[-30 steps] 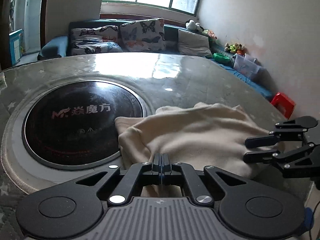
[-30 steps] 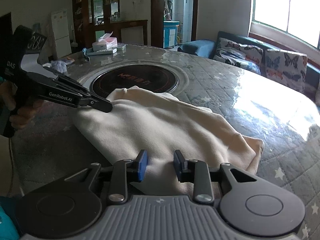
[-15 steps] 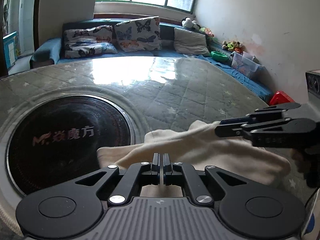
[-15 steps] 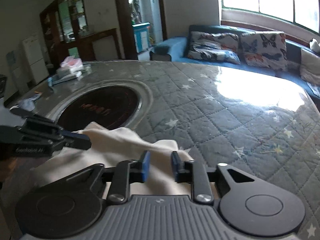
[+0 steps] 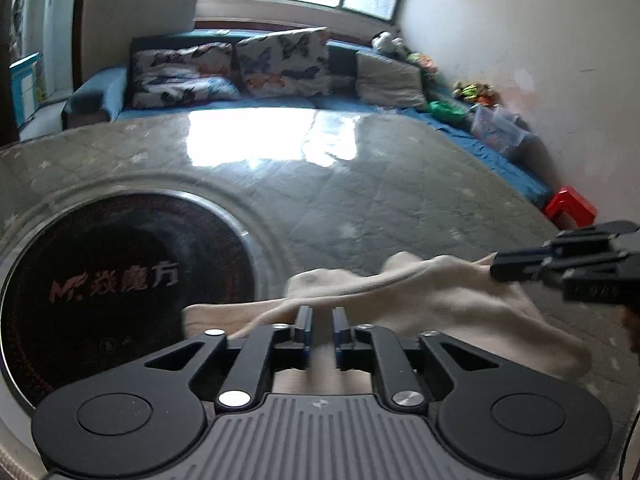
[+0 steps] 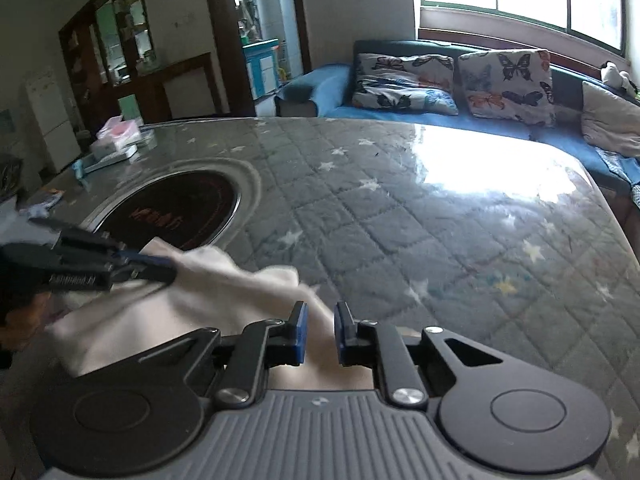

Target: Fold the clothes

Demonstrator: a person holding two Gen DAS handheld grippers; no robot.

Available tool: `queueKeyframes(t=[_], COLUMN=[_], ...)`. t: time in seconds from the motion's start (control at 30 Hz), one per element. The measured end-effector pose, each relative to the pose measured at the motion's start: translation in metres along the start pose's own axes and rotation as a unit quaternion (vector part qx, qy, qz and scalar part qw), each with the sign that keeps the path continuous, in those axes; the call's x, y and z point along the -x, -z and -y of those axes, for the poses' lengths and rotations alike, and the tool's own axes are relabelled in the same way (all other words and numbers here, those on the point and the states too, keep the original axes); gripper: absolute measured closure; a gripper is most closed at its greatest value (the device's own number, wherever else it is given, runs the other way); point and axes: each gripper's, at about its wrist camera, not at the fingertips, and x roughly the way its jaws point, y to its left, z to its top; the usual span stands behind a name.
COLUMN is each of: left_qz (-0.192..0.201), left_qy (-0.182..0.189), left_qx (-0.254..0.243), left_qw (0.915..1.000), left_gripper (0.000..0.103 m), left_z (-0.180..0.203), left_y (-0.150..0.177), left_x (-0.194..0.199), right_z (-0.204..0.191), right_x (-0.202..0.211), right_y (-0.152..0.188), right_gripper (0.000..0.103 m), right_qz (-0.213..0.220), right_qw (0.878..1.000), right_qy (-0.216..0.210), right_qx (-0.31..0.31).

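A cream garment (image 5: 420, 300) lies bunched on the quilted table, also in the right wrist view (image 6: 168, 312). My left gripper (image 5: 319, 316) has its jaws a small gap apart over the garment's near edge, with cloth between and below them. It appears from the side in the right wrist view (image 6: 168, 270), its tips at a raised fold. My right gripper (image 6: 321, 312) also has a small gap, with cream cloth between the pads. In the left wrist view (image 5: 496, 270) its tips touch the garment's right edge.
A round black cooktop (image 5: 100, 288) is set into the table (image 6: 440, 220) left of the garment. A tissue box and papers (image 6: 116, 140) lie at the far left edge. A blue sofa with butterfly cushions (image 6: 460, 80) stands beyond the table. A red stool (image 5: 572, 210) stands by the wall.
The left gripper's jaws went from shut to slightly apart. Both grippers rose and moved forward, and the garment is now bunched into a narrower heap with a raised fold.
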Motion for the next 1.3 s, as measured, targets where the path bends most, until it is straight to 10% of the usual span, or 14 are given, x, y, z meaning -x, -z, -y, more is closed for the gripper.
queueKeyframes(t=[0.8,1.3], left_qz=[-0.019,-0.002], left_qy=[0.166,0.125], left_qx=[-0.101,-0.104], left_qw=[0.9808,0.9867], left_gripper=[0.087,0.066], left_z=[0.125,0.115], left_y=[0.033,0.041], left_x=[-0.025,0.009], right_z=[0.021,0.01], right_x=[-0.036,-0.013], right_y=[-0.016,-0.011], right_gripper=[0.091,0.089], right_qz=[-0.049,-0.017], right_qw=[0.998,1.0], right_qy=[-0.031,-0.005], right_qx=[-0.006,0.002])
